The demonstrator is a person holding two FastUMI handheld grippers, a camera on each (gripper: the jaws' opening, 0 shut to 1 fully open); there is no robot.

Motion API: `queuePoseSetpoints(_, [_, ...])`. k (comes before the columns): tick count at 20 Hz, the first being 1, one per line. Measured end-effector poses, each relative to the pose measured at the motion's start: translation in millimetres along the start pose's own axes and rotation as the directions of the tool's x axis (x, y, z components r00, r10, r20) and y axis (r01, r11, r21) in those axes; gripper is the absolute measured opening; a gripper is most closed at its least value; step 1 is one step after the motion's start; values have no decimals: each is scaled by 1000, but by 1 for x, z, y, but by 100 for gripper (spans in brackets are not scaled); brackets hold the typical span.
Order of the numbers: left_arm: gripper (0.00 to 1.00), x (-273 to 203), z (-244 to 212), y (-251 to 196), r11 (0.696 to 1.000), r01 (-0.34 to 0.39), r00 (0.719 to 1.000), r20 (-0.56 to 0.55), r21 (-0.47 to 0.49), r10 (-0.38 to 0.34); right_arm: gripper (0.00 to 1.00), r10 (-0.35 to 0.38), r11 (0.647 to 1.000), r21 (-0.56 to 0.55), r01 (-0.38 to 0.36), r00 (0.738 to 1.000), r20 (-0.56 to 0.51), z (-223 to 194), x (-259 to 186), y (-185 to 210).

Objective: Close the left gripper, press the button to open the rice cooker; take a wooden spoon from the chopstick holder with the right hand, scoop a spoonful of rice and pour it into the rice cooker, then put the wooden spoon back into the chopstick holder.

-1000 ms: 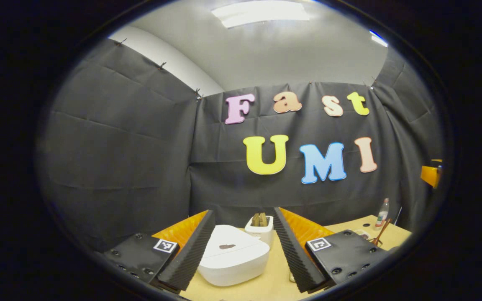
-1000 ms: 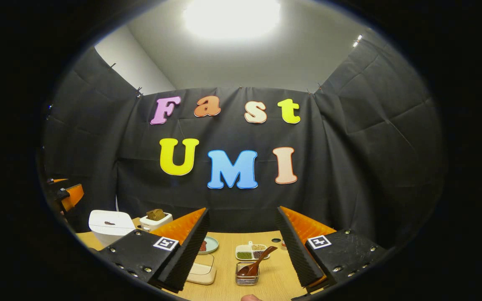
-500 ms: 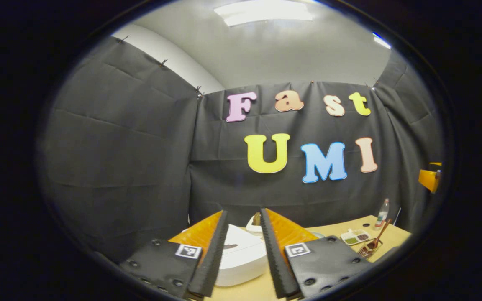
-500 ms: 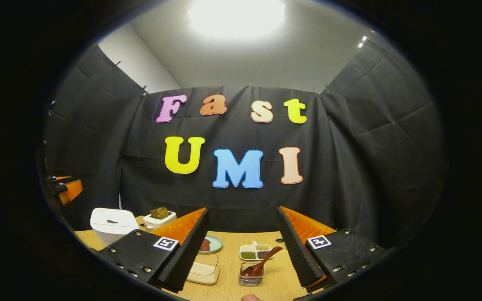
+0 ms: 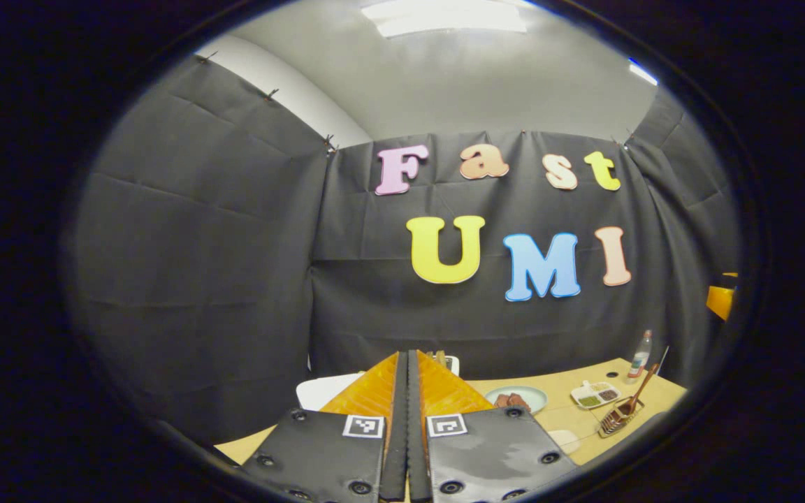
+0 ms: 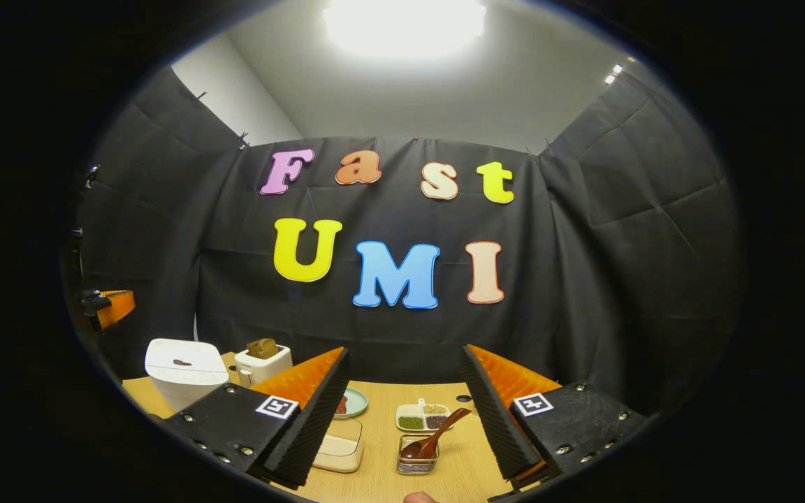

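Note:
My left gripper is shut, its two fingers pressed flat together with nothing between them. Behind them lies the white rice cooker, lid down; it also stands at the far left in the right gripper view. My right gripper hangs open and holds nothing above the table. Below and between its fingers a wooden spoon leans in a small wire chopstick holder. A clear box of rice sits by the right gripper's left finger. The left gripper view shows the spoon in the holder far right.
A white toaster with bread stands beside the cooker. On the wooden table are a pale green plate and a divided dish of grains. A small bottle stands at the back right. A fingertip shows at the bottom edge.
My left gripper's fingers have come together from wide open to shut, and it has drifted so the cooker lies behind them. The right gripper has stayed open and barely shifted.

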State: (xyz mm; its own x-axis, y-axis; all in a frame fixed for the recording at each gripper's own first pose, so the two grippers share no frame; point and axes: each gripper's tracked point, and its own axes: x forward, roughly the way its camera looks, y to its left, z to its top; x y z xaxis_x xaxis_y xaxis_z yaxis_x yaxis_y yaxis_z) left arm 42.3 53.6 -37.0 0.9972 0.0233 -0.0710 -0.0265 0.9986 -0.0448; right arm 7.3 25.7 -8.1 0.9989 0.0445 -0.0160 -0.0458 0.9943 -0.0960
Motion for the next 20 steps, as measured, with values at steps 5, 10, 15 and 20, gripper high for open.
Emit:
queuePoseSetpoints(5, [8, 44, -27, 13, 995, 39, 996, -71, -88, -45, 95, -74, 997, -29, 74, 997, -24, -8, -9, -13])
queuePoseSetpoints(10, [9, 98, -66, 33, 988, 37, 987, -152, -149, -60, 95, -145, 989, -34, 143, 988, -53, -14, -19, -28])
queuePoseSetpoints(15, [9, 138, -123, 38, 994, 47, 957, -283, -97, -72, 95, -190, 981, -54, 187, 980, -63, -15, -26, -36])
queuePoseSetpoints(20, [9, 150, -182, 35, 997, 54, 911, -406, -60, -74, 95, -199, 978, -85, 192, 977, -75, -17, -28, -37])
